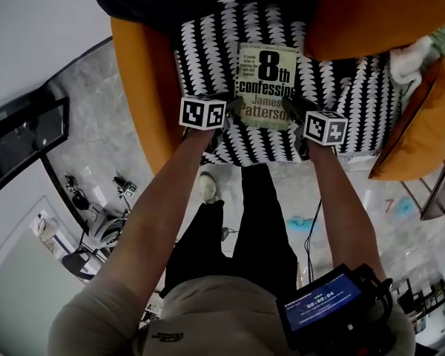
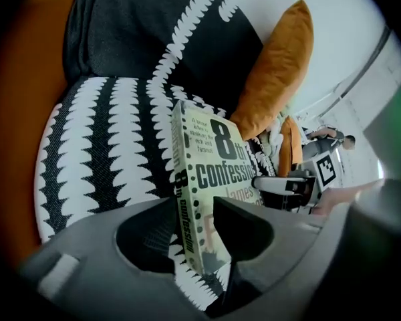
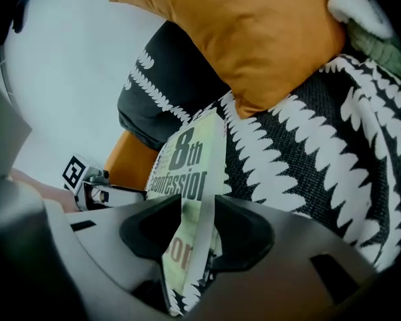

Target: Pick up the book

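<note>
1. An orange upholstered seat [image 1: 144, 87] carries a woven black cover [image 1: 208, 50] with white, feather-edged stripes
2. A plump orange cushion [image 1: 371, 13] leans at the seat's right, just beside the book
3. Two bare forearms, the left [image 1: 163, 199] and the right [image 1: 341, 199], reach forward side by side and slope down towards the seat
4. The book [image 1: 265, 86], a pale green paperback titled "8th confession", lies cover-up on the striped cover, between the two grippers
5. The left gripper [image 1: 236, 108] has its dark jaws spread wide around the book's near left corner, at the spine, not pinching it
6. The right gripper [image 1: 291, 108] is likewise spread, its jaws standing either side of the near right corner's page edge
</note>
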Tool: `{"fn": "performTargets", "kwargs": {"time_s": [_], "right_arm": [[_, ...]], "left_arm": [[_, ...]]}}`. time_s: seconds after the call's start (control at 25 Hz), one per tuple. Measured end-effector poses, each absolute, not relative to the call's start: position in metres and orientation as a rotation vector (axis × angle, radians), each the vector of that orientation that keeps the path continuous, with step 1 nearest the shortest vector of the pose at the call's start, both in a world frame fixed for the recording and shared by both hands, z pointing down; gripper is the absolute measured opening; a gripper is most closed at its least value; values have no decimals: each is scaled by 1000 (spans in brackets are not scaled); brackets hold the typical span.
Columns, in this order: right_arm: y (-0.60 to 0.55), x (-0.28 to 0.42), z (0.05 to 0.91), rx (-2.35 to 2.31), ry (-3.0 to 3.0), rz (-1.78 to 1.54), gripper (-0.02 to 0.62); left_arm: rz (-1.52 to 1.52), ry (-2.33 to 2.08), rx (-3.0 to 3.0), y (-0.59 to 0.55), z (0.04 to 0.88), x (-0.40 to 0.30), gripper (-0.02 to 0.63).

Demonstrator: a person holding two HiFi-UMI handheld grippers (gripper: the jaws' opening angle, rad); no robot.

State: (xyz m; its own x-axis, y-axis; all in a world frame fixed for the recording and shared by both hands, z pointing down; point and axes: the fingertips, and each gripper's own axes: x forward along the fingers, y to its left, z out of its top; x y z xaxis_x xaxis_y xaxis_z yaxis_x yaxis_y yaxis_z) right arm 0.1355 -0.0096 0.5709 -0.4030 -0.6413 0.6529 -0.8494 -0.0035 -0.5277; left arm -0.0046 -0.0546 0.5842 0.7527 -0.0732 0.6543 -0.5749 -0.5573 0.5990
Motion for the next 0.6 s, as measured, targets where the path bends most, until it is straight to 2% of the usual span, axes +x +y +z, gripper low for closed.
{"fn": "performTargets", "kwargs": {"time_s": [0.6], "right_arm": [[-3, 126, 545, 1610, -2075, 1447, 120]], "left_arm": [[729, -476, 2085, -42, 557, -8, 119]]}}
